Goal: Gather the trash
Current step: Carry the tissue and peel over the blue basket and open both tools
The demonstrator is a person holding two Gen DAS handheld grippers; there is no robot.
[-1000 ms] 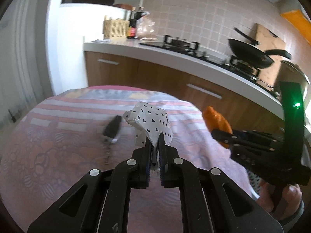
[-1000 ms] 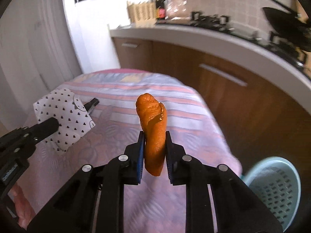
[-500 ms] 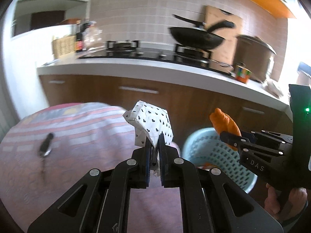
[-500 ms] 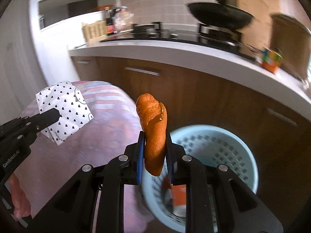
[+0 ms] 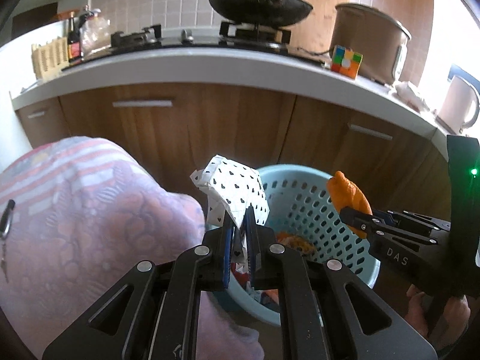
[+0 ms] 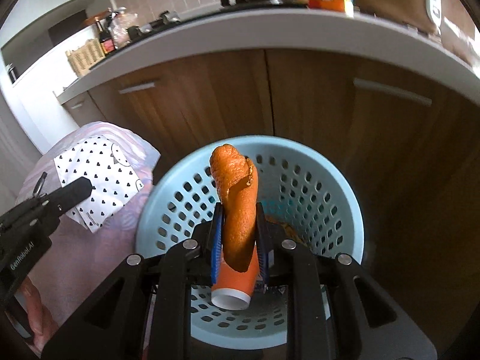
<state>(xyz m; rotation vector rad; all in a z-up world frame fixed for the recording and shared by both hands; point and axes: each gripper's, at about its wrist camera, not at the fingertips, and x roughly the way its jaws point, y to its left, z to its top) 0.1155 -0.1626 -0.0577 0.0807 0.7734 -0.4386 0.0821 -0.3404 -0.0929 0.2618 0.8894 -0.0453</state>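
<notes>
The crumpled paper point(image 5: 232, 193) is white, dotted all over with small black hearts (in the right wrist view a curved black outline also shows on it). The peel point(image 6: 237, 207) is bright orange with a pebbled skin. The basket point(image 6: 336, 180) is pale blue, its wall pierced by rows of holes; inside lies a cup point(image 6: 235, 285) with an orange body and white rim. The left claw point(image 5: 240, 231) and right claw point(image 6: 238, 234) are black with blue pads and silver screws. The tablecloth point(image 5: 90, 210) is pink and lilac, striped and swirled with rust-orange. The cabinets point(image 5: 210, 126) are brown wood under a white bench point(image 5: 180, 63), where a many-coloured cube point(image 5: 346, 61) stands.
</notes>
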